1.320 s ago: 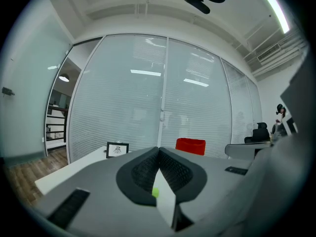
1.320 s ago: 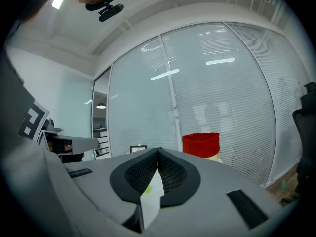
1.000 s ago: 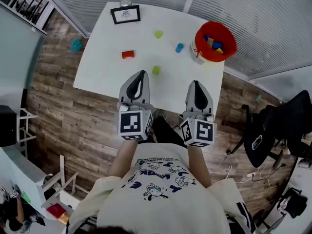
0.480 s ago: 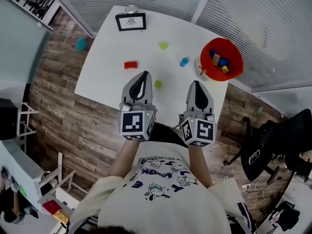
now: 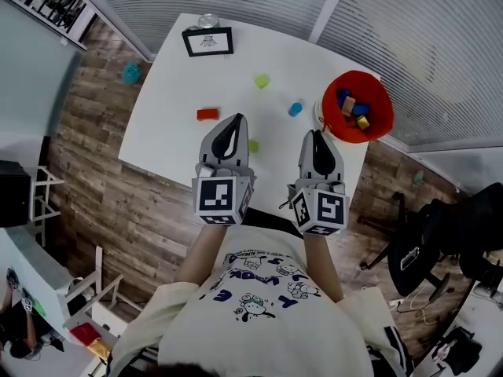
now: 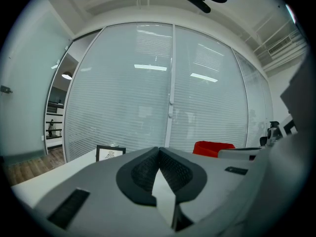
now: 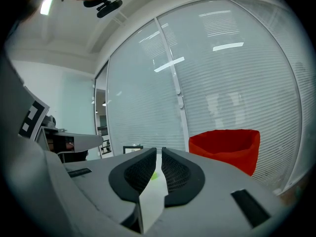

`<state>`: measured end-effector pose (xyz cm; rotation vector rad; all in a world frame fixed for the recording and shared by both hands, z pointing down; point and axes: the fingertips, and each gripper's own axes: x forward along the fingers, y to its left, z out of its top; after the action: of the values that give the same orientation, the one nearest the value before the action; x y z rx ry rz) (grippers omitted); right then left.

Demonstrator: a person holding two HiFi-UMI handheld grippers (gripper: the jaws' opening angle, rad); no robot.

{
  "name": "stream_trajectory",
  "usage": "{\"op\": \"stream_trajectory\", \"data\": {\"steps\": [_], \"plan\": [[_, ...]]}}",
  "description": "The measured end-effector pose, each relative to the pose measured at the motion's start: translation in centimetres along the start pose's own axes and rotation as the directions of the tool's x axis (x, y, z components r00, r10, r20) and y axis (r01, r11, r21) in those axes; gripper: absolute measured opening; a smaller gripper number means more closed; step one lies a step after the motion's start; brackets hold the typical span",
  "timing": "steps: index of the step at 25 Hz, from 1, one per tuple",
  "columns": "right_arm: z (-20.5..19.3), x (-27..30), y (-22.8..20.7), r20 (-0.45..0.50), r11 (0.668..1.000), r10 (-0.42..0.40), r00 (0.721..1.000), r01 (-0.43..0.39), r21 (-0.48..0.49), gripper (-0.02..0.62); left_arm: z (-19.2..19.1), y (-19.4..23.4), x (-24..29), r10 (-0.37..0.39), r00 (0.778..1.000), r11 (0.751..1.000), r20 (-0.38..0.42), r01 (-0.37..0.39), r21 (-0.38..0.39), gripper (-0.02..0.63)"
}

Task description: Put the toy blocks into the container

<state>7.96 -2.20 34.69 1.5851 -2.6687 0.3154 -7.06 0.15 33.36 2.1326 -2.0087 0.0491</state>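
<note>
The red container (image 5: pixel 376 124) stands at the table's right corner with several blocks inside; it also shows in the left gripper view (image 6: pixel 213 147) and the right gripper view (image 7: pixel 227 147). On the white table (image 5: pixel 173 93) lie a red block (image 5: pixel 207 115), a far green block (image 5: pixel 262 81), a blue block (image 5: pixel 295 109) and a near green block (image 5: pixel 253 145). My left gripper (image 5: pixel 233 121) is shut and empty, its tip just left of the near green block. My right gripper (image 5: pixel 316 136) is shut and empty, near the table's front edge, short of the container. A bit of green (image 7: pixel 154 175) shows past its jaws.
A framed picture (image 5: pixel 208 42) and a small metal can (image 5: pixel 208 20) stand at the table's far edge. A teal object (image 5: pixel 132 72) lies on the wood floor at the left. A black chair (image 5: pixel 440 234) stands to the right. Glass walls with blinds rise behind the table.
The table has slid nearer in the head view, so both grippers now reach farther over it. The near green block now sits beside the left gripper's tip. Both grippers stay shut.
</note>
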Motion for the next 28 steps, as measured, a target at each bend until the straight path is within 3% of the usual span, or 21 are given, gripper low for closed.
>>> {"op": "stream_trajectory", "data": {"steps": [13,28], "plan": [[-1.4,2.1,0.1,-0.05,1.0,-0.01,0.999,0.01,0.007,0.044,-1.2,0.4,1.7,-0.025,0.999,0.999,-0.044,0.024,-0.022,0.032],[-2.1,5.0,0.3,-0.08,0.996,-0.088,0.993,0.089,0.006,0.078,-1.5,1.3,5.3,-0.14,0.984,0.99,-0.109,0.139,-0.018,0.031]]}}
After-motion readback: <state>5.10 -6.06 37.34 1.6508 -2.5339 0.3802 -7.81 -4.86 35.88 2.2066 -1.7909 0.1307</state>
